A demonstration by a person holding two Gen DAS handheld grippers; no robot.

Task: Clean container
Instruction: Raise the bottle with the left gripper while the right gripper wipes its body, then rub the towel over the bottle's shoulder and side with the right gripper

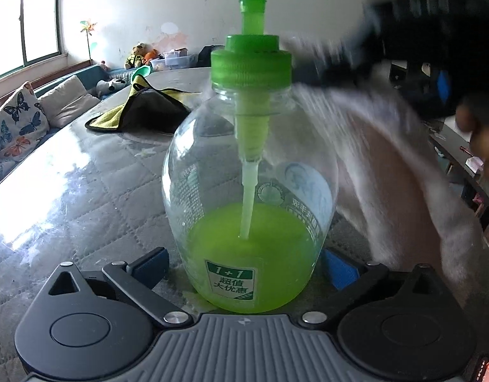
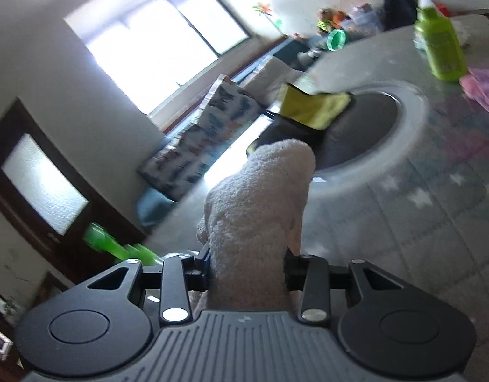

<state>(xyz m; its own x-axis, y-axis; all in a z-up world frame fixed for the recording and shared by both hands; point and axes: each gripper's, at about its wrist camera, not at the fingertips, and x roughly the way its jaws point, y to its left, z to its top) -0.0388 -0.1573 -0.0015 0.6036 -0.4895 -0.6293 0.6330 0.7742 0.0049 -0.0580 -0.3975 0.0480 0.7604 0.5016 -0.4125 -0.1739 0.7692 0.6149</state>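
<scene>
Glossy clear plastic bottle [image 1: 247, 172], fluffy cloth [image 2: 257, 210]

Both wrist views look closely, downward; the blurred right one probably shares the yellow cloth [image 1: 139, 108].

quilted table [image 1: 85, 197], pump bottle [image 1: 247, 222], perhaps cloth [image 1: 142, 111]

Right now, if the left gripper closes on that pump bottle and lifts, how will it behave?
The pump bottle is probably light: green liquid fills only its lower part. Its clear, rounded wall looks smooth and may slip between the fingers of the open left gripper. The tall pump head could make it tip if pushed high.
</scene>
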